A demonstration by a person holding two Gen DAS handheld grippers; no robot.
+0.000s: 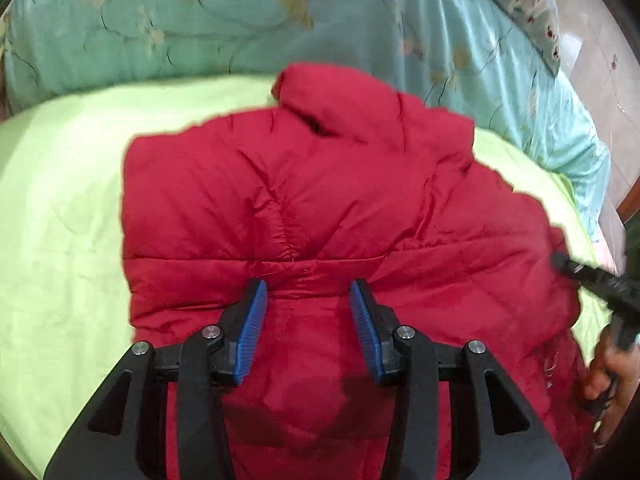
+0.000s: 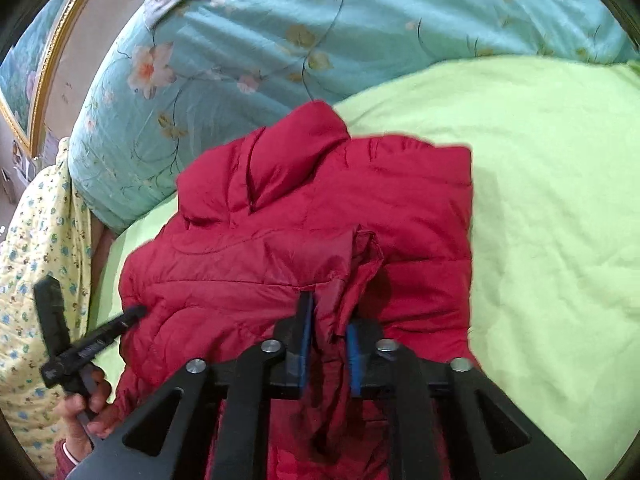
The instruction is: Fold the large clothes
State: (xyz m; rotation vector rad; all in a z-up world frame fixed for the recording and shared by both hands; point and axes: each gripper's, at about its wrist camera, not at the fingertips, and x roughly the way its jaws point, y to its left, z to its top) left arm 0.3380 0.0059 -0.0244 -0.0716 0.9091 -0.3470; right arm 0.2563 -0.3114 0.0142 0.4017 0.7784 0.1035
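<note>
Spread over the bed's lime-green sheet (image 1: 60, 200) lies the red puffer jacket (image 1: 300, 200). Left claw (image 1: 308, 296) hovers open above it; right claw (image 2: 329, 320) pinches a fabric fold. Slippery padding could slide free, undoing the fold.

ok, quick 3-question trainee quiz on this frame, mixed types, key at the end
1. True or false: the right gripper is shut on a fold of the red jacket.
2. How do the left gripper's jaws stand? A) open over the jacket B) shut on the collar C) shut on the sheet
3. Fill in: the jacket lies on a light ____ sheet.

Key: 1 true; 2 A; 3 green.
</note>
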